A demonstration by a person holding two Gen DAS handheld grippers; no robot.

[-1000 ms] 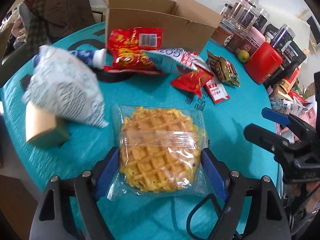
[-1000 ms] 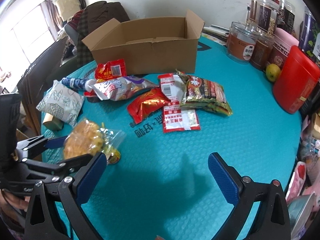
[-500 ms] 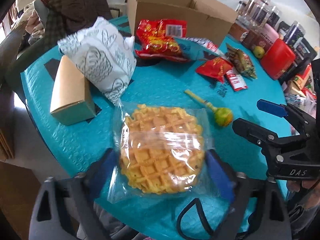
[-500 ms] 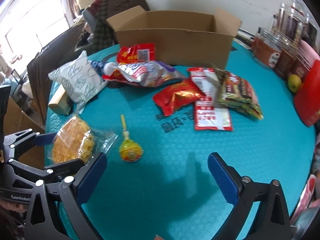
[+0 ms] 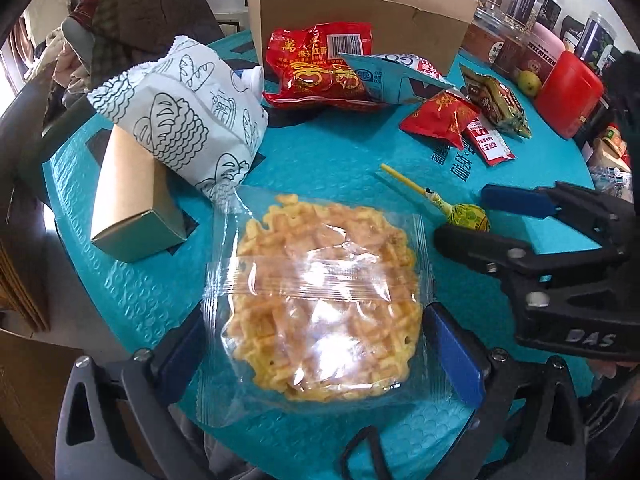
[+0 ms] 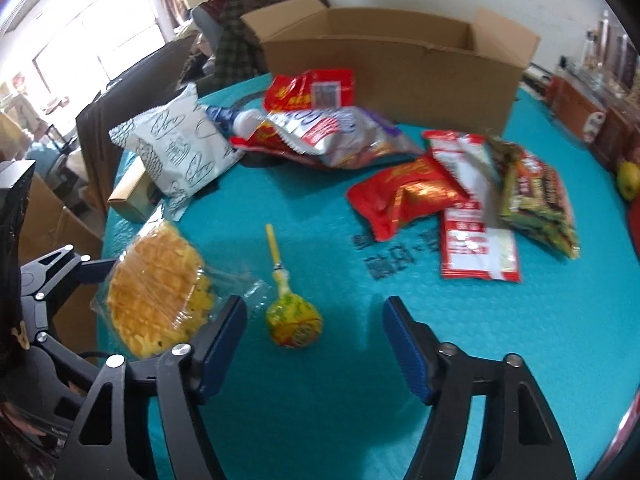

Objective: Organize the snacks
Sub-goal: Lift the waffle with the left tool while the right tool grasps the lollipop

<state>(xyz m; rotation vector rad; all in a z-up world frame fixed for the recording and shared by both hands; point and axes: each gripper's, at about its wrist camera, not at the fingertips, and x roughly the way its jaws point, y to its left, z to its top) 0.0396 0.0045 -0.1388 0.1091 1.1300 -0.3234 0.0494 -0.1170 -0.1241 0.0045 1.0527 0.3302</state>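
Observation:
My left gripper (image 5: pixel 320 350) is shut on a clear-wrapped waffle (image 5: pixel 320 304) and holds it over the near edge of the teal table (image 5: pixel 320 160); the waffle also shows in the right wrist view (image 6: pixel 156 288). My right gripper (image 6: pixel 316 344) is open and empty, low over the table, with a yellow lollipop (image 6: pixel 294 318) between its fingers; the lollipop also shows in the left wrist view (image 5: pixel 466 216). The right gripper shows at the right of the left wrist view (image 5: pixel 500 224). An open cardboard box (image 6: pixel 392 56) stands at the back.
A white bread bag (image 5: pixel 188 112) leans on a small brown carton (image 5: pixel 132 204). Red and blue snack packets (image 5: pixel 320 64) lie before the box, more packets (image 6: pixel 472 200) to the right. Jars and a red container (image 5: pixel 568 92) line the far right edge.
My right gripper has moved left and down until the lollipop lies between its fingers. My left gripper has pulled the waffle back toward the near edge, uncovering the lollipop.

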